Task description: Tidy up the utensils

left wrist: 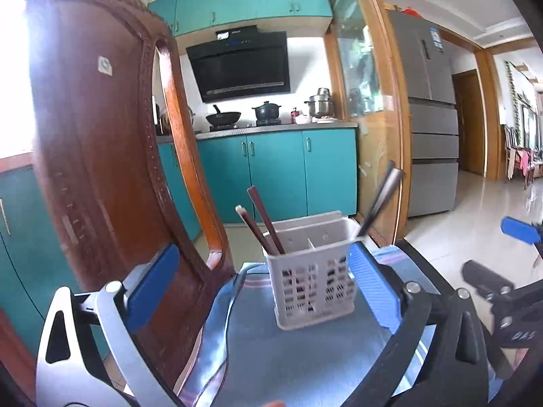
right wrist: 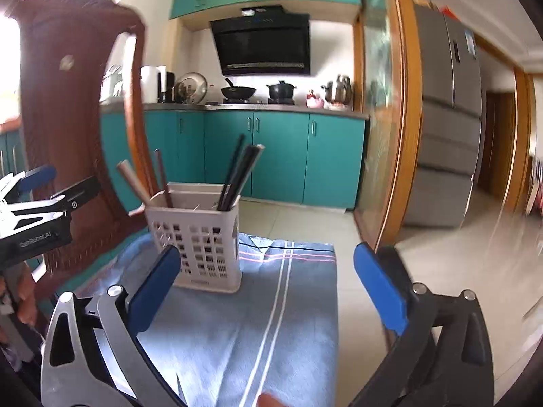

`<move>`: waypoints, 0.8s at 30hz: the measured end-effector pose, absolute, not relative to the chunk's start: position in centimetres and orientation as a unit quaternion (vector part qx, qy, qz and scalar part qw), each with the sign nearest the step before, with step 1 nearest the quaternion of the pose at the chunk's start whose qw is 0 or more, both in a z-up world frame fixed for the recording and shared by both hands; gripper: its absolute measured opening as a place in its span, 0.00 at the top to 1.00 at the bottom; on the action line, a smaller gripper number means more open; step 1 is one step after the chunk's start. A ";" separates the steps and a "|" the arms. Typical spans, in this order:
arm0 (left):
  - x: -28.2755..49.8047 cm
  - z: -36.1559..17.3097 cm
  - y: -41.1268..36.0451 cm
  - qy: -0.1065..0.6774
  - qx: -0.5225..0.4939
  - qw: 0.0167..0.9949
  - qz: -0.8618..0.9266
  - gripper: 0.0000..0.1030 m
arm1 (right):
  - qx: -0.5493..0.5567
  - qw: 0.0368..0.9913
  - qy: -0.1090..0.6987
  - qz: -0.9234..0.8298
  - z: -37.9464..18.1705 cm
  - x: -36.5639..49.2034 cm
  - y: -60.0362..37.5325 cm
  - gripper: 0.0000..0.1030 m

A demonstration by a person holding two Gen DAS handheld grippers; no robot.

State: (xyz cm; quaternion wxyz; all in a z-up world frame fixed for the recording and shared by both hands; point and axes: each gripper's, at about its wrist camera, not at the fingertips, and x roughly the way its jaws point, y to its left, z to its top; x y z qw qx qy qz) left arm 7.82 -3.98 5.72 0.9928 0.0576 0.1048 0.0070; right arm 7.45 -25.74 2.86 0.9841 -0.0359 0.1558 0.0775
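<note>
Utensil caddy (left wrist: 314,271) holds chopsticks (left wrist: 263,222), upright on blue cloth (right wrist: 237,322); left gripper (left wrist: 264,281) and right gripper (right wrist: 268,285) both spread, empty.

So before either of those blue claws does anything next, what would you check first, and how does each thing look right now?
1. Left gripper open and empty: ok.
2. Right gripper open and empty: ok.
3. White utensil caddy upright on the blue cloth: ok.
4. Brown chopsticks in the caddy's left compartment, dark chopsticks in its right: ok.
5. Any utensils left lying on the cloth: none visible, but the near edge is hidden, so cannot tell.
6. Wooden chair back close beside the caddy on the left, little room there: not ok.
</note>
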 end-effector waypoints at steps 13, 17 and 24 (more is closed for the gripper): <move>2.0 2.2 -2.5 0.146 0.032 0.989 0.022 0.04 | -0.046 0.985 0.158 0.059 0.1 1.9 -24.0 0.03; 1.6 1.4 -2.0 0.158 0.032 0.986 0.033 0.04 | -0.020 0.987 0.154 0.049 0.4 1.7 -25.0 0.03; 1.3 1.4 -1.4 0.161 0.018 0.986 0.032 0.04 | -0.008 0.985 0.162 0.053 0.1 1.7 -25.1 0.03</move>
